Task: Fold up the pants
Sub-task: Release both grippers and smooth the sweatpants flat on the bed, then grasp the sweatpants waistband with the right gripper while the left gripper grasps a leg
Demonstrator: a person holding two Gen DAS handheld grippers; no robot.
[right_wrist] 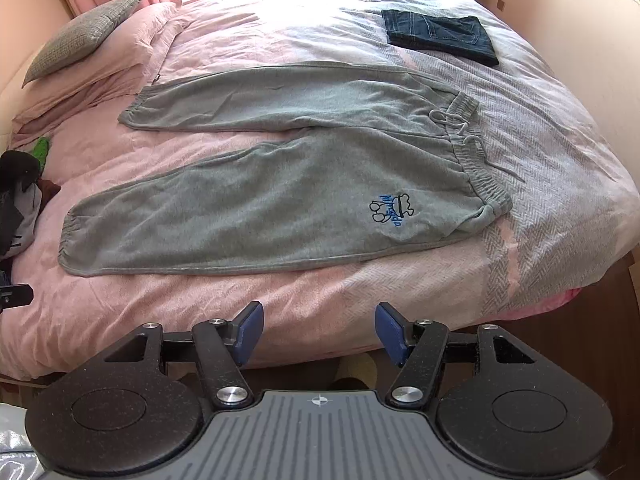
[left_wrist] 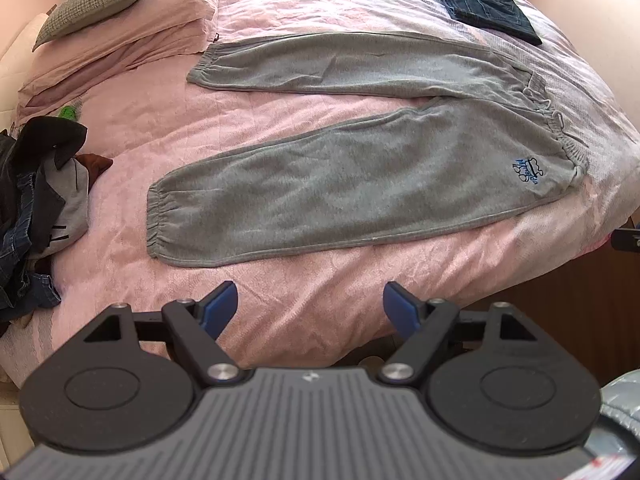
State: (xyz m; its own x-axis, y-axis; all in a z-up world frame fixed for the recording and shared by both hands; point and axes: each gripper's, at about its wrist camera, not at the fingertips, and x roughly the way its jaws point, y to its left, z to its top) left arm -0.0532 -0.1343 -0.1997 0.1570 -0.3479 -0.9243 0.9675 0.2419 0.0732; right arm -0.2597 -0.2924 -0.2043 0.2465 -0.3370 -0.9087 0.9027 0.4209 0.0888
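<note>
Grey pants (left_wrist: 340,168) flat on bed, well beyond both grippers' empty, parted jaws.

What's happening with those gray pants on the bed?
Someone holds two claws and is about to fold the gray sweatpants, which lie flat on the pink bed with legs spread apart. The left claw and right claw are both open and hover near the bed's edge, touching nothing. Folded jeans sit farther back.

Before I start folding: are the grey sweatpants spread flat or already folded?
Spread flat: grey sweatpants lie with both legs apart on the bed.
</note>
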